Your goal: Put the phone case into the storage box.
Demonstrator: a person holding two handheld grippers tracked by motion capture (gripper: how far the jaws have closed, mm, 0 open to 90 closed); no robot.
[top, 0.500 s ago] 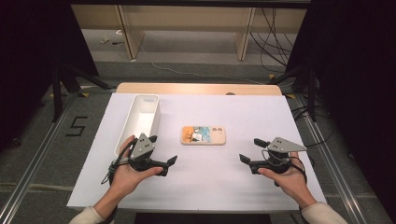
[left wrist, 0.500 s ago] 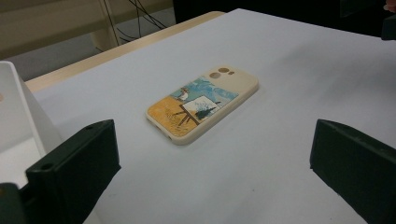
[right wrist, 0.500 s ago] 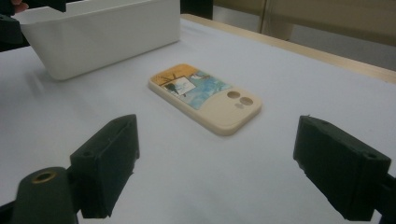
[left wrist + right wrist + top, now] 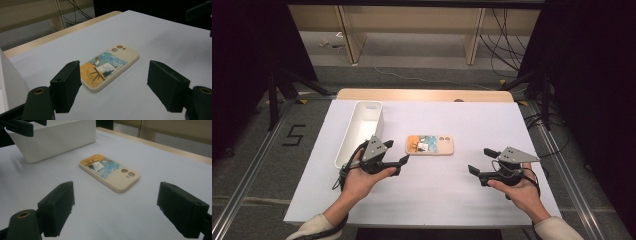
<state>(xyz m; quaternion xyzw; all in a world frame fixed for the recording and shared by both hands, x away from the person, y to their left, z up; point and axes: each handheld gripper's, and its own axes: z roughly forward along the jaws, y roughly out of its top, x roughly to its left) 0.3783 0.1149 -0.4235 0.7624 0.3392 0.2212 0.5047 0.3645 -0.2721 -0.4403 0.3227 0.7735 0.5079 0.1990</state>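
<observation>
phone case [image 4: 429,145] lies flat mid-table on the white sheet [image 4: 462,120], picture side up, just right of the white bin [image 4: 360,131]. left gripper [image 4: 398,154] sits close by its near end, jaws spread, nothing between them. right gripper [image 4: 480,161] hangs well apart on the other side, jaws wide, gripping nothing.

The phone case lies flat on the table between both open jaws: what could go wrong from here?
The phone case is thin and flat, so the left gripper may slide it instead of lifting it. Pushed left, it could bump the white bin.
</observation>
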